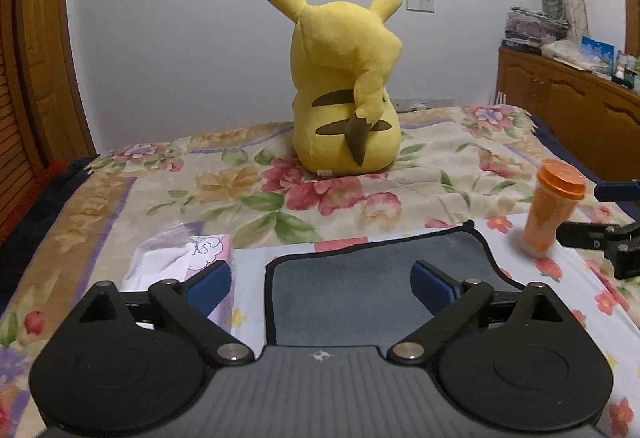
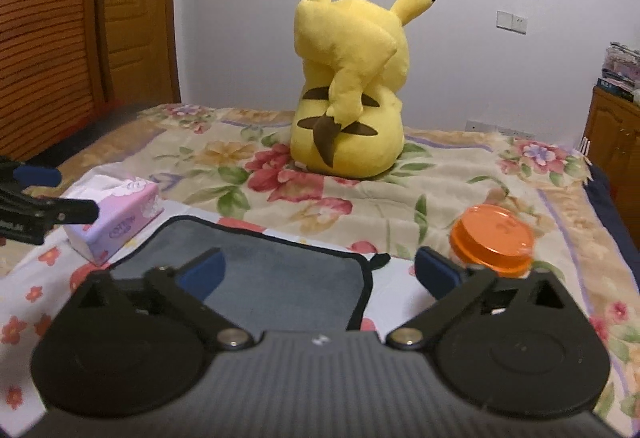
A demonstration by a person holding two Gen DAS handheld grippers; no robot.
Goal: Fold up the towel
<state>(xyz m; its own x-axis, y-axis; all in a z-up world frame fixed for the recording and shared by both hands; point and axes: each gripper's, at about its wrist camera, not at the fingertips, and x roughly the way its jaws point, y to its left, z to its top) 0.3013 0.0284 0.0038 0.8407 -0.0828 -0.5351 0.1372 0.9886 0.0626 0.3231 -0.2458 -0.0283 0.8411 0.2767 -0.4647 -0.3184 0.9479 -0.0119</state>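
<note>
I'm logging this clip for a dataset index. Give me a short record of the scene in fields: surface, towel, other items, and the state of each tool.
surface: bed with floral cover
towel: grey towel with dark edging, lying flat, not yet folded
left of towel: pink tissue pack
right of towel: orange-lidded cup, upright
behind towel: yellow plush toy, back to the cameras
left tool: left tool open, above the towel, holding nothing
right tool: right tool open, over the towel's right edge, holding nothing
</note>
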